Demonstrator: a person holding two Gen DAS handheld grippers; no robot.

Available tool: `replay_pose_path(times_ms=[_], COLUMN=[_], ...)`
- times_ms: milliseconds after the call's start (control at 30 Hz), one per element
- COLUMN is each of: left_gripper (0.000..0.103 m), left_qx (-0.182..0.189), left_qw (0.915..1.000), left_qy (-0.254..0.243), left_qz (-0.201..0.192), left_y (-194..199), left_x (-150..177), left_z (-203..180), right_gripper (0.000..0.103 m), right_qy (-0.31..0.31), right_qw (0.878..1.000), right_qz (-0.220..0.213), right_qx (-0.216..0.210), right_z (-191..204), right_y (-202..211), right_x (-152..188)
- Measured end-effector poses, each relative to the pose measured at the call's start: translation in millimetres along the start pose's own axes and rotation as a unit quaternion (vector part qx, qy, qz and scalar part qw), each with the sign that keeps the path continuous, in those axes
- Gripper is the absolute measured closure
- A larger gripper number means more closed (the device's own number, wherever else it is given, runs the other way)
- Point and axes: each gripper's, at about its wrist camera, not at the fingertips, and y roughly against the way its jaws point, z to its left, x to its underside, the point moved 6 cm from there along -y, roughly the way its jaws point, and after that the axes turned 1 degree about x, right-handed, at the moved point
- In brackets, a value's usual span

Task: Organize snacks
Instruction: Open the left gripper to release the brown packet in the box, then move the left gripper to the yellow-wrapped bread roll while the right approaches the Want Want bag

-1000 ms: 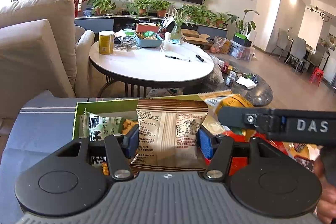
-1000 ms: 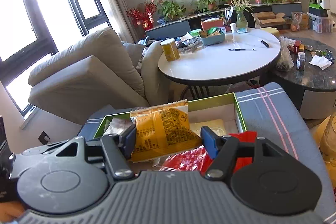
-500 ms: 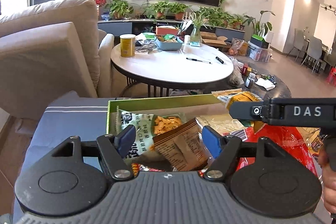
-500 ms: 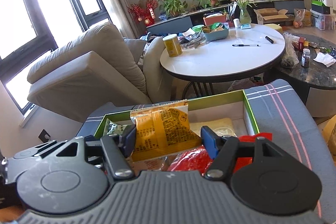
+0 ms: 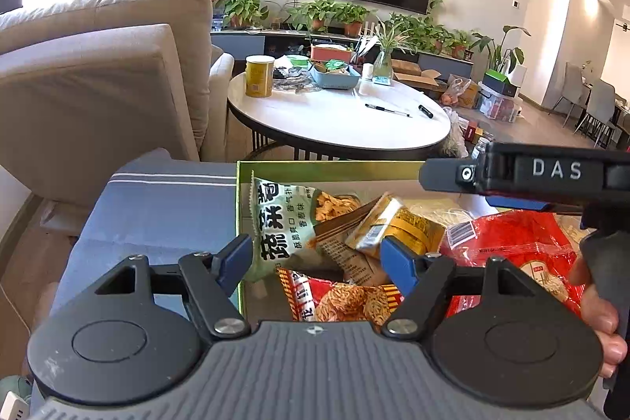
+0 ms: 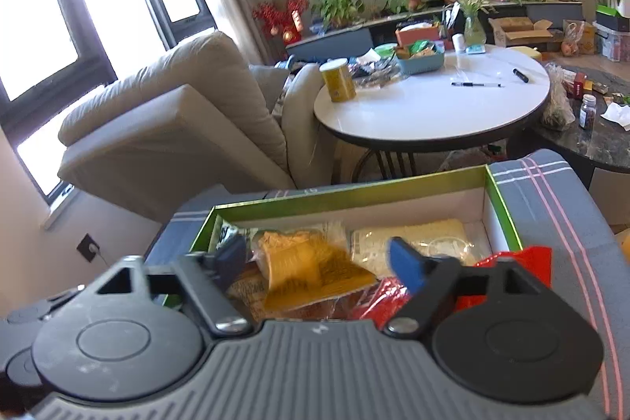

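Beige fabric sofa fills the left background in both wrist views; just beside it stands a round white table carrying a yellow can, a blue tray and a black pen. In the foreground, a grey-blue striped cloth surface carries an open box with green rim and white inner walls, which holds the snacks. Inside the box: a red snack bag at the right side, a green-and-white snack bag with printed characters leaning at the left wall, a brown-striped packet beside it, a yellow packet lying tilted on top of that, and a red-orange packet nearest the camera. A pale transparent packet lies flat at the far right end of the box. Left claw hangs above the green and brown-striped packets, jaws opening, pads clear of both; nothing gripped. Right claw is motion-blurred in its own view; jaws stand wide apart over the yellow packet, pads not pressing on it. From the left wrist view the right claw's body crosses the upper right, marked "DAS", with the person's hand on its handle.
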Motion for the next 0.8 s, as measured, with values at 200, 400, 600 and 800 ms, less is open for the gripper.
replay_pose_path(times_ms=[200, 400, 600, 800], left_gripper=[0.032, 0.030, 0.026, 0.022], left_qx=[0.006, -0.004, -0.011, -0.018], left_qw=[1.0000, 1.0000, 0.9998, 0.9992], left_qy=[0.000, 0.007, 0.011, 0.033], left_qz=[-0.004, -0.004, -0.011, -0.009], left_y=[4.9, 18.0, 42.1, 67.8], left_x=[1.2, 6.6, 17.2, 37.4], left_z=[0.3, 6.7, 15.0, 30.1], right_gripper=[0.018, 0.018, 0.018, 0.018], right_qy=[-0.006, -0.001, 0.007, 0.006], right_qw=[1.000, 1.000, 1.000, 1.000], right_qz=[0.000, 0.011, 0.018, 0.021], right_qx=[0.000, -0.002, -0.007, -0.004], right_z=[-5.3, -4.5, -0.1, -0.3], right_y=[8.2, 12.3, 31.1, 51.7], right_x=[1.4, 9.6, 21.7, 38.1])
